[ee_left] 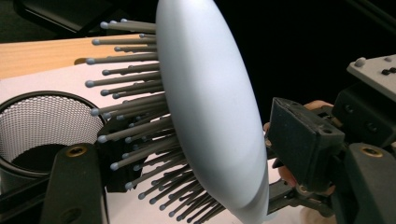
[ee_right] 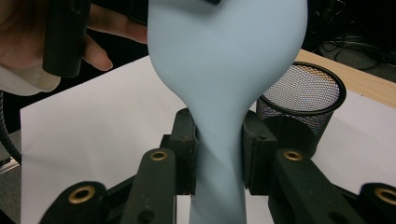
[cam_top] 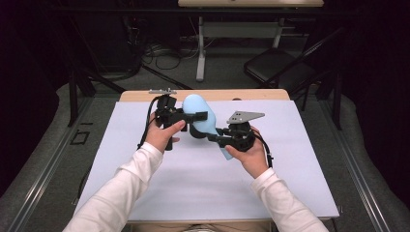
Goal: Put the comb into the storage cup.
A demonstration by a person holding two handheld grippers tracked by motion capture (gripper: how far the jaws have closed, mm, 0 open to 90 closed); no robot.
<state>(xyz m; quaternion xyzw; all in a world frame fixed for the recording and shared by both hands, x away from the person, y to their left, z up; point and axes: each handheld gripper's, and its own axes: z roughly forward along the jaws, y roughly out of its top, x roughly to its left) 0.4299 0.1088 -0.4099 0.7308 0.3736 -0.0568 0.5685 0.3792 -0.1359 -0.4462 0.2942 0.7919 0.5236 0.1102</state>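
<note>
Light-blue hairbrush (cam_top: pixel 199 116) held in the air above the mesh cup (ee_right: pixel 299 100): right gripper (ee_right: pixel 218 154) clamped on its handle, left gripper (ee_left: pixel 196 154) pinching the paddle head, presumably to steady a handle-down drop into it.

We see a black mesh cup (ee_right: pixel 301 105) standing upright on the white sheet (cam_top: pixel 203 188) that covers the table, toward its far edge. Bare wood (cam_top: pixel 140 95) of the table shows beyond that edge. On the floor behind stand a black chair (cam_top: pixel 275 65) and a desk's white legs (cam_top: pixel 200 50).
</note>
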